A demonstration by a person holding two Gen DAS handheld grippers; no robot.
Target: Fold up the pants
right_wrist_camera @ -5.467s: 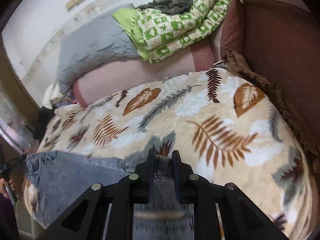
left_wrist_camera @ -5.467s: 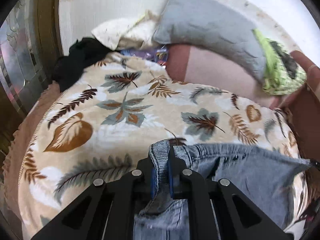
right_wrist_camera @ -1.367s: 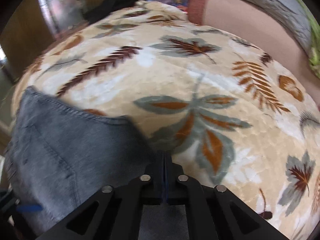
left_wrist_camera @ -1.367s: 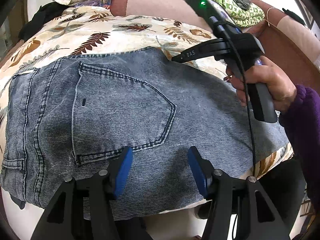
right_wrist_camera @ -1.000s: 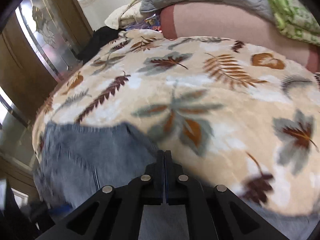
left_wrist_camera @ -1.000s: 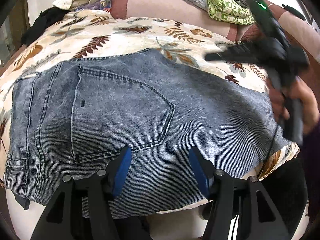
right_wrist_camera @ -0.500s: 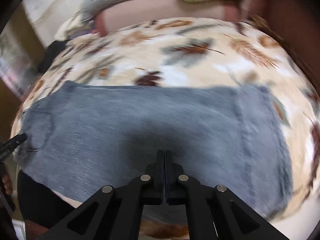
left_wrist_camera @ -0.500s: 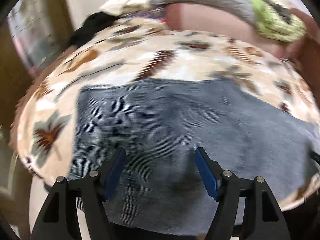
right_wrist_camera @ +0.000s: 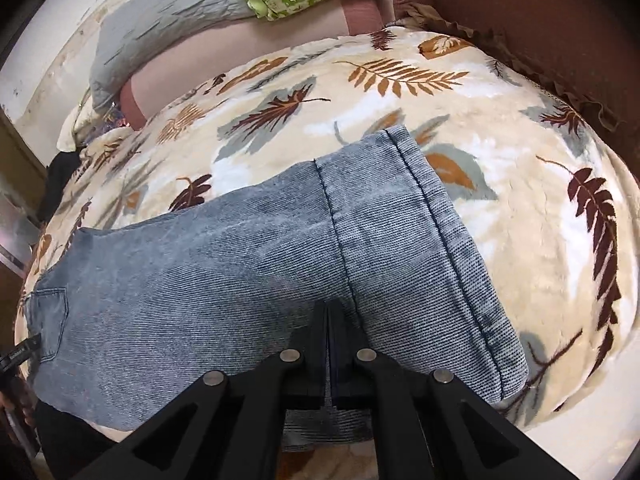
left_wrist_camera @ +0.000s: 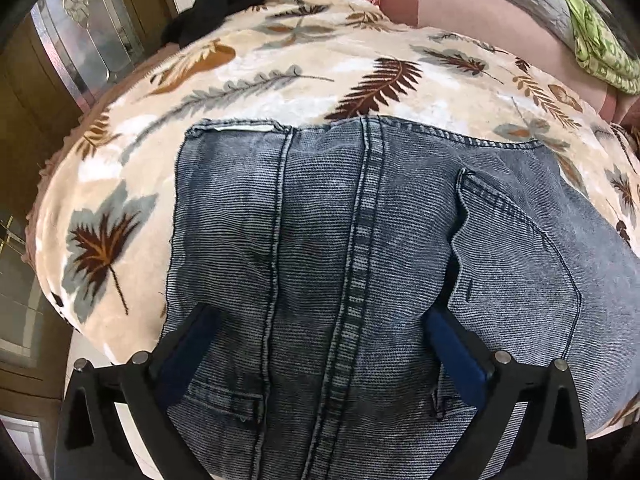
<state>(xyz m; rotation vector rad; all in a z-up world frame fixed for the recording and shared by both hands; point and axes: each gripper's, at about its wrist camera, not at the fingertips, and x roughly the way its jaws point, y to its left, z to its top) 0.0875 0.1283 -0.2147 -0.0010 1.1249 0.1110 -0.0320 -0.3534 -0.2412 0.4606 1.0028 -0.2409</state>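
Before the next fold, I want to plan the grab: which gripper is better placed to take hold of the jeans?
Left. The left gripper hangs over the waistband end of the blue denim jeans, jaws opening wide astride the fabric. The right gripper is shut near the hem.

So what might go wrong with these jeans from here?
The jeans lie at the near edge of the leaf-print blanket, and denim hangs past it; a tug may slide them off. The left claw is opening wide over thick seams and gripping nothing, so it may catch only the top layer. The right claw is shut above the leg, so nothing pins that end.
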